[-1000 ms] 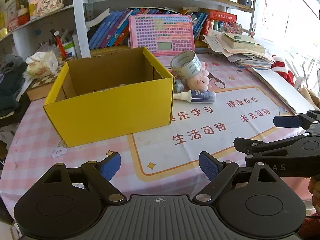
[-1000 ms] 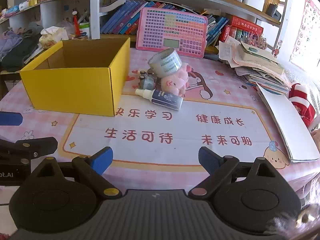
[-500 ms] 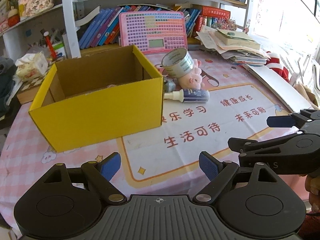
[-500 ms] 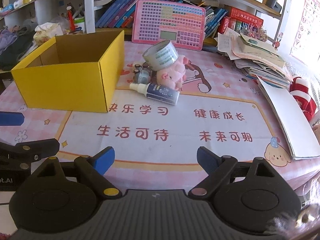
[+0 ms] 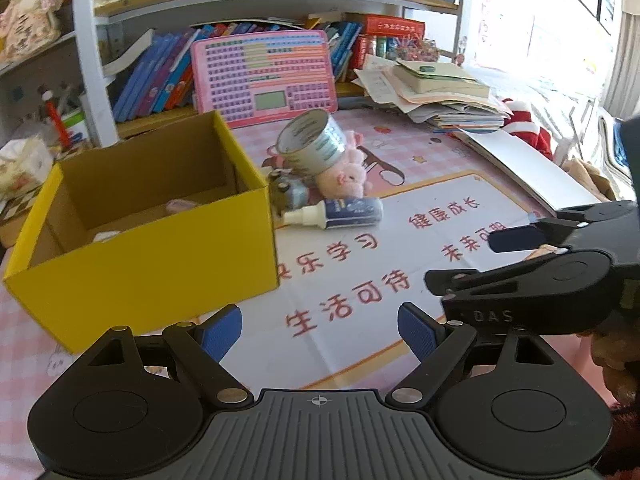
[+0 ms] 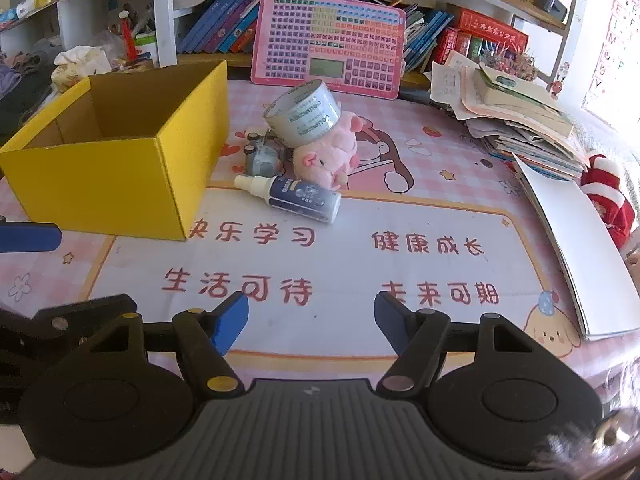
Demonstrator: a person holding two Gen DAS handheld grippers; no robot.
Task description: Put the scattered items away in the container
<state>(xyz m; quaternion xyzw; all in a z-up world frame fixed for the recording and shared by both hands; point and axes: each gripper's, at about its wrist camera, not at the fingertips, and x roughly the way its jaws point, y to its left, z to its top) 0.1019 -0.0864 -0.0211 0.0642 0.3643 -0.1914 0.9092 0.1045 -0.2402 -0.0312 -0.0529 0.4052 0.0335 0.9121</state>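
An open yellow cardboard box (image 5: 160,264) (image 6: 120,184) stands on the pink table mat, with small pale items on its floor. Right of it lies a pile: a roll of clear tape (image 5: 312,148) (image 6: 304,114) leaning on a pink plush pig (image 5: 346,174) (image 6: 324,156), a small grey toy (image 5: 288,194) (image 6: 262,156), and a spray bottle (image 5: 340,212) (image 6: 296,196) on its side. My left gripper (image 5: 320,332) is open and empty, short of the box. My right gripper (image 6: 310,322) is empty, well short of the pile, its jaws closing.
A pink keyboard toy (image 6: 330,44) leans against the bookshelf behind the pile. A stack of books and papers (image 6: 516,112) and a white board (image 6: 576,248) fill the right side. A red and white item (image 6: 608,196) lies at the table's right edge.
Both grippers have moved forward over the mat, so the box and pile look closer. The right gripper's fingers have drawn nearer to each other.
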